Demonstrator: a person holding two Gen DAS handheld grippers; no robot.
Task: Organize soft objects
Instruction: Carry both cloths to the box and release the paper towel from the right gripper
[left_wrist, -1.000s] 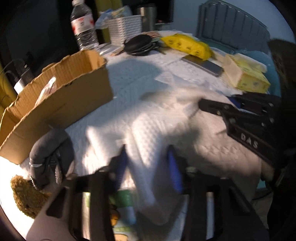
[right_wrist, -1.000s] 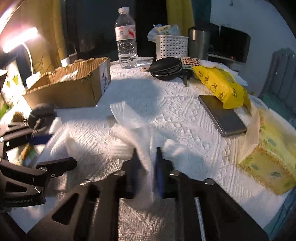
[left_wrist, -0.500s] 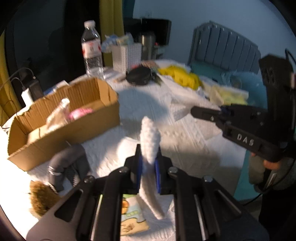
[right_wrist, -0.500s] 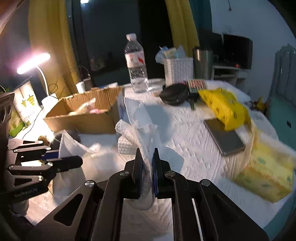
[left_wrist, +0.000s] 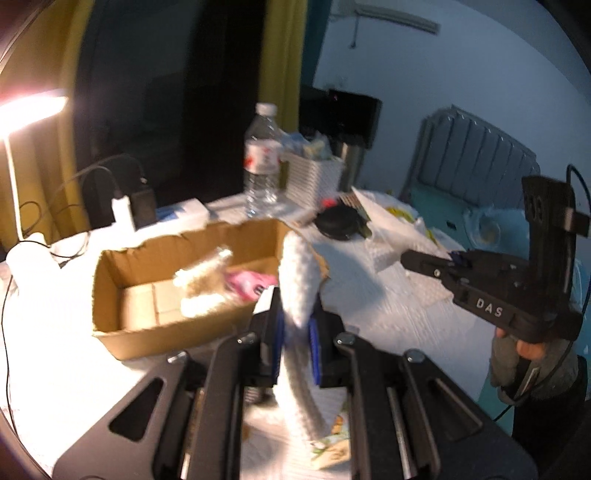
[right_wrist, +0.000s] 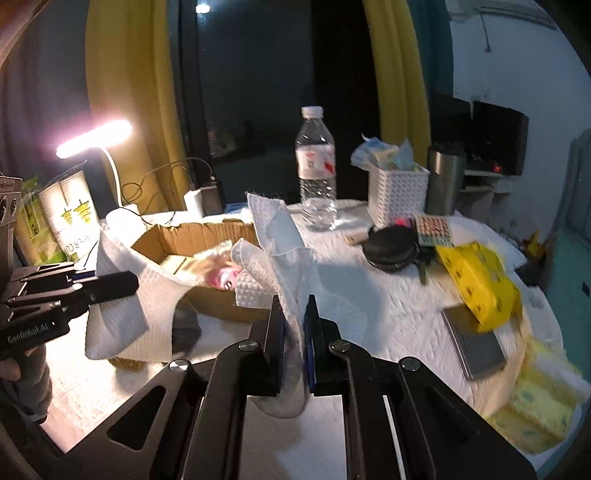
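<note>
Paper towel (right_wrist: 280, 254) is the thing here, one white sheet pinched at two spots and hanging over the table (right_wrist: 388, 306). Left gripper (left_wrist: 295, 332) is clamped on one bunched edge, right gripper (right_wrist: 294, 325) squeezed tight on another. Cardboard box (left_wrist: 162, 332) sits just behind the sheet, with something pink and fluffy inside – too blurry to name. Water bottle (right_wrist: 316, 166) and white basket (right_wrist: 397, 192) stand further back.
</note>
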